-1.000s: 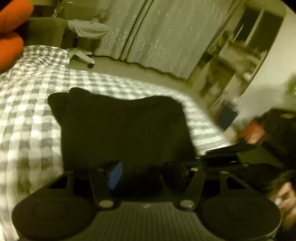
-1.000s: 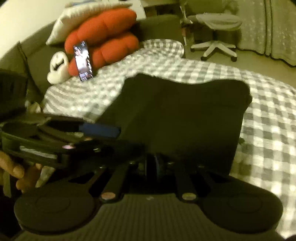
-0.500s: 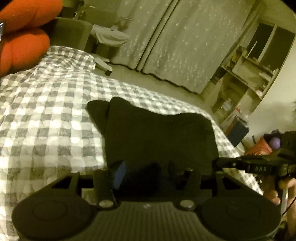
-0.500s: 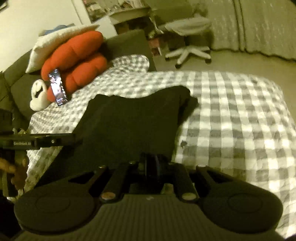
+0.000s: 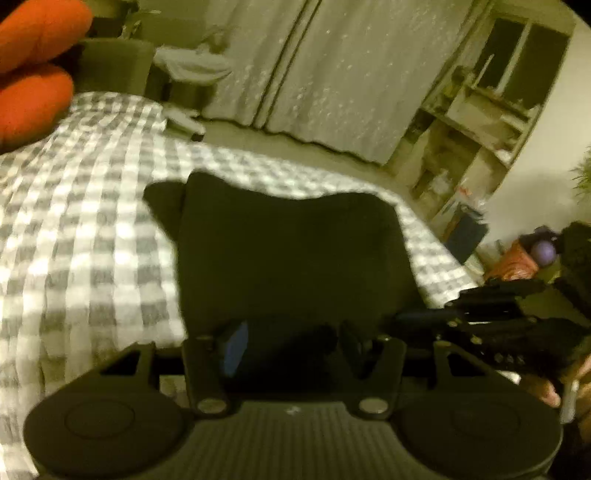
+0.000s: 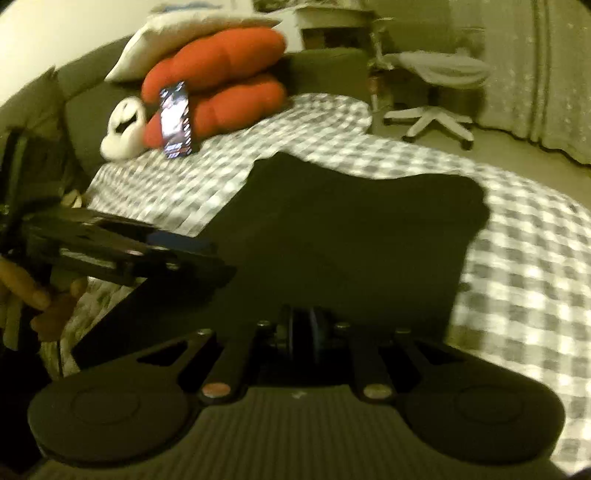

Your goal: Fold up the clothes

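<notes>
Both grippers, left [image 5: 288, 343] and right [image 6: 303, 332], are gripping the garment's [image 5: 288, 251] 6 o'clock edge; left fingers apart, right pinched together, likely for folding.

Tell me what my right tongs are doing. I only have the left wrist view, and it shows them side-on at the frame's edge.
Observer: The right tongs look closed on the near edge of the black garment.
Operator: Is anything leaning on the red cushions? I see only a corner of them.
Observer: A phone stands propped against the red cushions, with its screen lit.
Operator: And above them?
Observer: A white pillow lies on top of the stack.
</notes>
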`<state>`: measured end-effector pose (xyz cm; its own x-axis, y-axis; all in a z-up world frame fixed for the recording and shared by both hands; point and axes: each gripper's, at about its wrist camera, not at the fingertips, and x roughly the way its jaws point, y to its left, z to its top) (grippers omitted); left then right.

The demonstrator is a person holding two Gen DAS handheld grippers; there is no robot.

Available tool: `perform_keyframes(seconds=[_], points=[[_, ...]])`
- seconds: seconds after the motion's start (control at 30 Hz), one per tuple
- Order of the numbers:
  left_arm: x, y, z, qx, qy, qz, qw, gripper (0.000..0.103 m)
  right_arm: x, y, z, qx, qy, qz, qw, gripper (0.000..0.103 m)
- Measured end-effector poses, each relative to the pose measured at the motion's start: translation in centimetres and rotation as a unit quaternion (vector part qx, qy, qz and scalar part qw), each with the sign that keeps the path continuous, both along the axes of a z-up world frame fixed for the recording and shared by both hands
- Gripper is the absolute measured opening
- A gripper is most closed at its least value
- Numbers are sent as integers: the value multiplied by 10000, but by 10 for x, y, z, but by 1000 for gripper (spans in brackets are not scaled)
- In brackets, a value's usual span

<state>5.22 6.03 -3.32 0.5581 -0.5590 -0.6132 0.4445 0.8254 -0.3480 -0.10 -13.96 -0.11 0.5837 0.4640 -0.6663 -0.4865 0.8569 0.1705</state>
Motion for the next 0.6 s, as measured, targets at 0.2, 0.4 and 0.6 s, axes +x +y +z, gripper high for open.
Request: perform_keyframes(seconds=[0.2,0.4,0.6], points=[[-7,2,4,-96,-86,104,9999,56,4,0,2,-38,-99,-118,9999,16],[-8,2,0,-36,7,193,9998,56,0,15,-3,-390,-70,-21,9992,14],[-10,20,-1,-259,215,380,9987,56,1,-14,-5,-583,101,-599,9965,13]])
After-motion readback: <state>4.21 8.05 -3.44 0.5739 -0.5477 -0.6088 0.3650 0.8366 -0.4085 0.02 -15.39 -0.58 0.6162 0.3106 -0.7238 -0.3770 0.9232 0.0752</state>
